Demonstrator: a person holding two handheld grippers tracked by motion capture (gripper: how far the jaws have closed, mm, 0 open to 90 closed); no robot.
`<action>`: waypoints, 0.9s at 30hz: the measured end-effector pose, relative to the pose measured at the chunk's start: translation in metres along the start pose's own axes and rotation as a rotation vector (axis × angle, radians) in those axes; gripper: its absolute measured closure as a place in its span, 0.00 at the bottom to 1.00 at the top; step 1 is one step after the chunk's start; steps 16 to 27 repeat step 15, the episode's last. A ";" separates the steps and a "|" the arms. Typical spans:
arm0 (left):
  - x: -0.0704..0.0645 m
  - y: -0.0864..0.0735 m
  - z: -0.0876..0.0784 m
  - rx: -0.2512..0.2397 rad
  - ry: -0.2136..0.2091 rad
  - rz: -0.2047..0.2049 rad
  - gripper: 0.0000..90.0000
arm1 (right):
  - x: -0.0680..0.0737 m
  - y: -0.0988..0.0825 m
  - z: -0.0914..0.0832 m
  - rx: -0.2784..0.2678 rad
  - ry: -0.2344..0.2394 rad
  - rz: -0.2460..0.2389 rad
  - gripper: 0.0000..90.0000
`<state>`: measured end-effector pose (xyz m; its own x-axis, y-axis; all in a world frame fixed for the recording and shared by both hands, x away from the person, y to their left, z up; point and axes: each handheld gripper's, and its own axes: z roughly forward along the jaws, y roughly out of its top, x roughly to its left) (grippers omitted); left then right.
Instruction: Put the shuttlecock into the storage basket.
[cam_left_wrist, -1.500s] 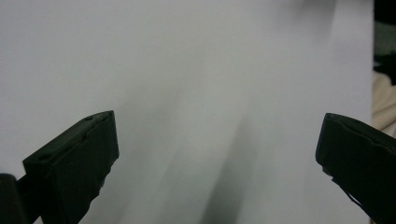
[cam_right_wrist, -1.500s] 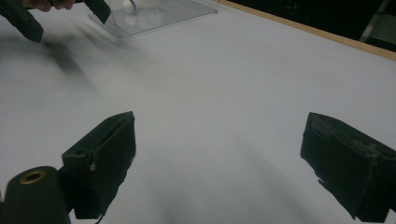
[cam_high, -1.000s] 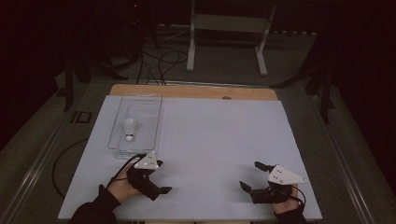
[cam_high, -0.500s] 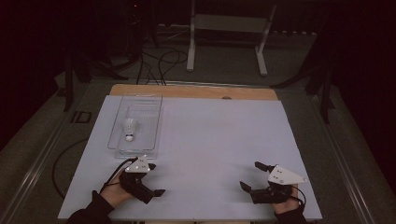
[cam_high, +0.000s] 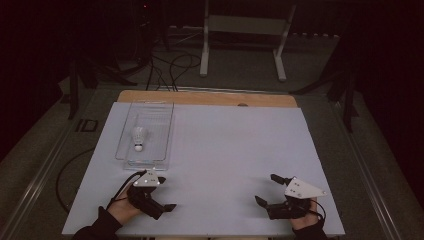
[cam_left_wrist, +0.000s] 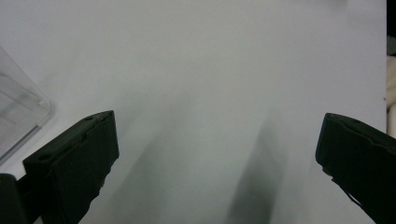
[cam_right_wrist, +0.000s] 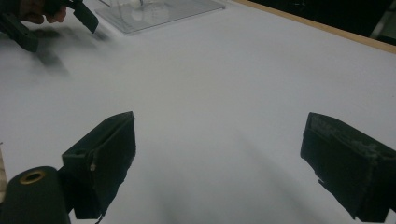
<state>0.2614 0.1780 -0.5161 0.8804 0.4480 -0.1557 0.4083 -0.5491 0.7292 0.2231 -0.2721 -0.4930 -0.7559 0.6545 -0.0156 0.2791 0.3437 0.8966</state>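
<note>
Left gripper (cam_high: 159, 201): near edge of the table at about 7 o'clock, held in a hand (cam_high: 121, 210); jaws spread wide with nothing between them, only bare white surface.
Right gripper (cam_high: 269, 190): near edge at about 5 o'clock, well apart from the left one; jaws also wide apart and empty, pointing toward 9 o'clock.
Table (cam_high: 235, 145): white top, with a wooden strip along the far edge at 12 o'clock.
Tray (cam_high: 160, 137): clear plastic, at about 10 o'clock, just beyond the left gripper.
Shuttlecock (cam_high: 139, 137): white, lying inside the tray, cork end toward the near side.
Stand (cam_high: 245, 25): pale metal frame on the floor past the table, at 12 o'clock.
</note>
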 end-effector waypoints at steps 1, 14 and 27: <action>0.000 0.000 0.000 0.000 0.008 0.003 0.00 | 0.000 0.000 0.000 0.000 0.001 0.000 0.12; 0.000 -0.002 0.000 -0.008 0.028 0.017 0.00 | -0.001 0.000 0.000 0.004 0.002 0.008 0.12; 0.000 -0.002 0.000 -0.008 0.025 0.014 0.00 | -0.001 0.000 0.000 0.005 0.003 0.010 0.12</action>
